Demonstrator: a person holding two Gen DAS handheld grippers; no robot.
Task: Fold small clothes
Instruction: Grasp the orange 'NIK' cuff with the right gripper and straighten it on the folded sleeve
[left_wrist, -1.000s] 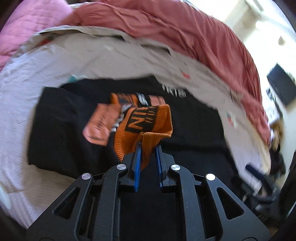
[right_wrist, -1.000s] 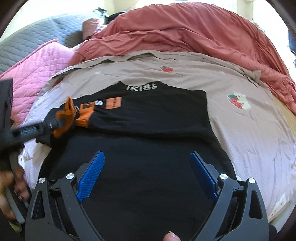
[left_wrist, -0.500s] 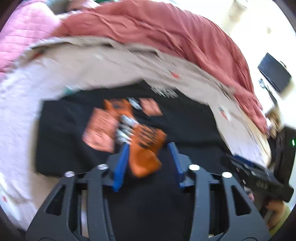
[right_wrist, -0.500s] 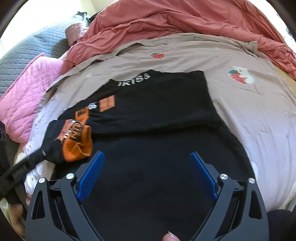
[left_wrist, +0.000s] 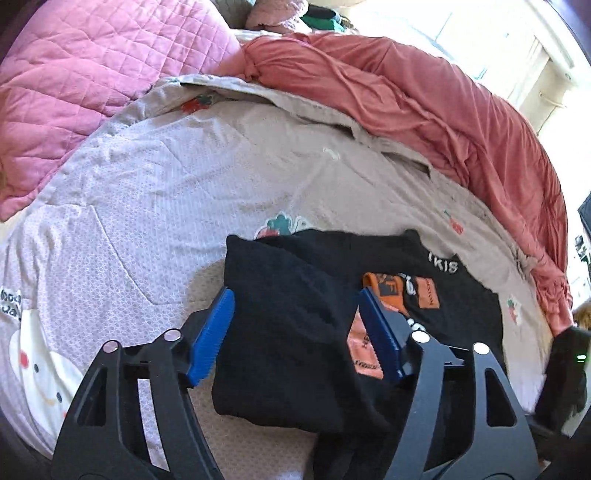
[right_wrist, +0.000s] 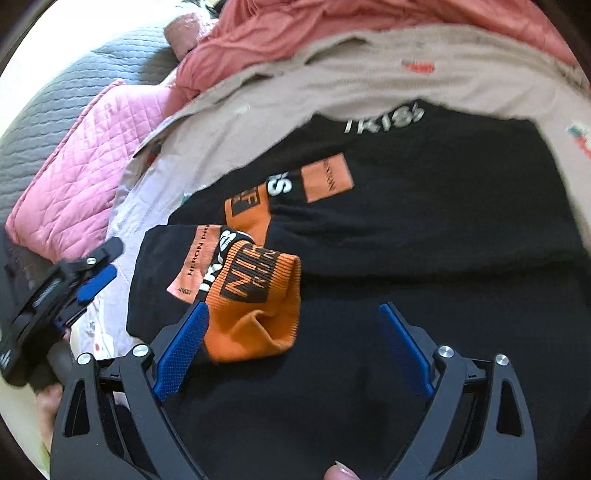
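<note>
A black sweatshirt with orange patches lies flat on the bed, one sleeve folded across its chest. The sleeve's orange ribbed cuff rests loose on the black cloth. My right gripper hangs just above it, jaws wide and closing, the cuff against the left pad but not pinched. My left gripper is opening over the folded black sleeve, and its pads press on nothing. In the right wrist view the left gripper sits off the garment's left edge.
A beige printed sheet covers the bed. A pink quilted blanket lies at the far left and a bunched salmon cover along the back. The right gripper's black housing shows at the right edge. A hand holds the left gripper.
The left gripper let go of the orange cuff, opened and drew back to the left over the sleeve. The right gripper swung left and down until the cuff lay between its jaws.
</note>
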